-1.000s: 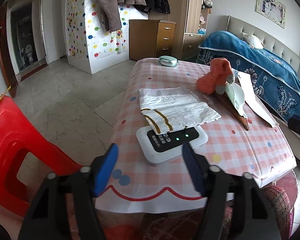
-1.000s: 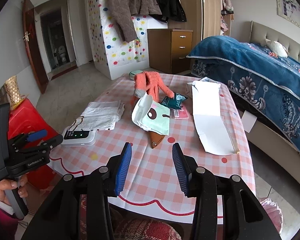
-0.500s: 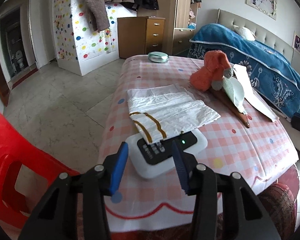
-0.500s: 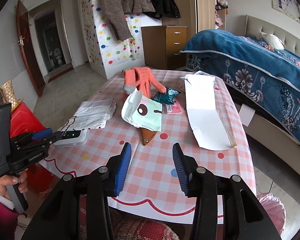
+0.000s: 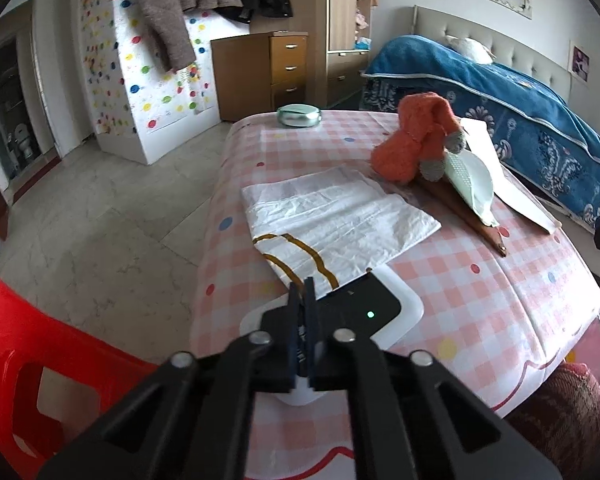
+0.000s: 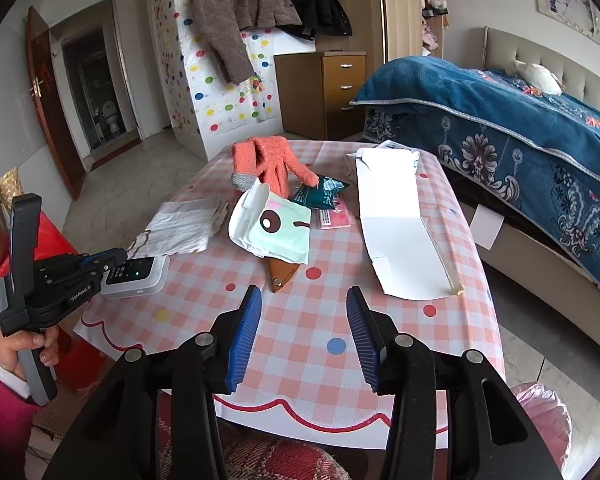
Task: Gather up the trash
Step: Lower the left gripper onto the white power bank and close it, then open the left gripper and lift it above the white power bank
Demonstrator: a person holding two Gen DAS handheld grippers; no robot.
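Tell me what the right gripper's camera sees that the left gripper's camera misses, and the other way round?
Only the right view shows the teal packet, the pink card and a hand holding the left gripper. Only the left view shows the round metal tin. Both show the orange glove, the folded white bag and the white device.

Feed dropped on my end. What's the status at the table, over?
Left gripper shut, empty, above white device. Right gripper open, empty, over tablecloth. Wrappers untouched beside orange glove. Nothing blocking.
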